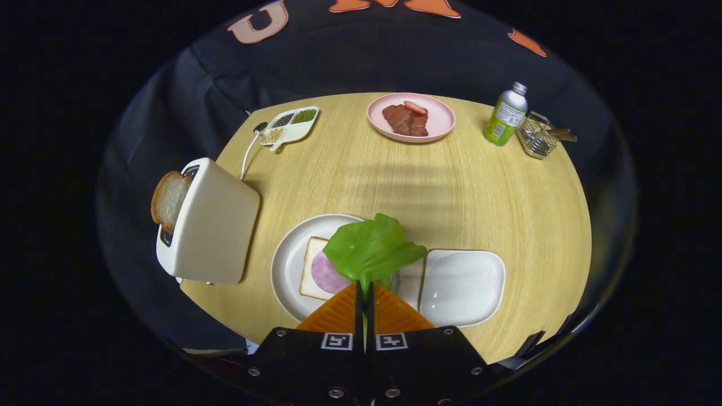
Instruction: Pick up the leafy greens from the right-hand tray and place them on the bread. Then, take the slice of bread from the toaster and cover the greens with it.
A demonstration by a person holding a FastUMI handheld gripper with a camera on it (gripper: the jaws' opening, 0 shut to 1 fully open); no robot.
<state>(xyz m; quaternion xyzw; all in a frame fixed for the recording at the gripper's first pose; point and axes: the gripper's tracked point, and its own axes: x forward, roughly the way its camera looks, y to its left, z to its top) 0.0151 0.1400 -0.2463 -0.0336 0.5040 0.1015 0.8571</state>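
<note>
My gripper [364, 290] is shut on the stem of a green leaf [372, 248], which hangs above the table. Below the leaf lies a slice of bread [311, 270] topped with a pink round of ham [327, 273], on a round white plate [285, 265]. The leaf covers part of the bread and plate. To the right of the fingers sits the white rectangular tray [462, 285], bare. A cream toaster [211, 225] stands left of the plate, with a slice of bread [168, 198] sticking out of its slot.
At the far side of the wooden table [451, 192] stand a pink plate [437, 121] with meat and a strawberry, a divided dish of seeds [290, 125], a bottle [506, 115] and a wire basket [537, 137]. The toaster's cord [248, 152] runs toward the dish.
</note>
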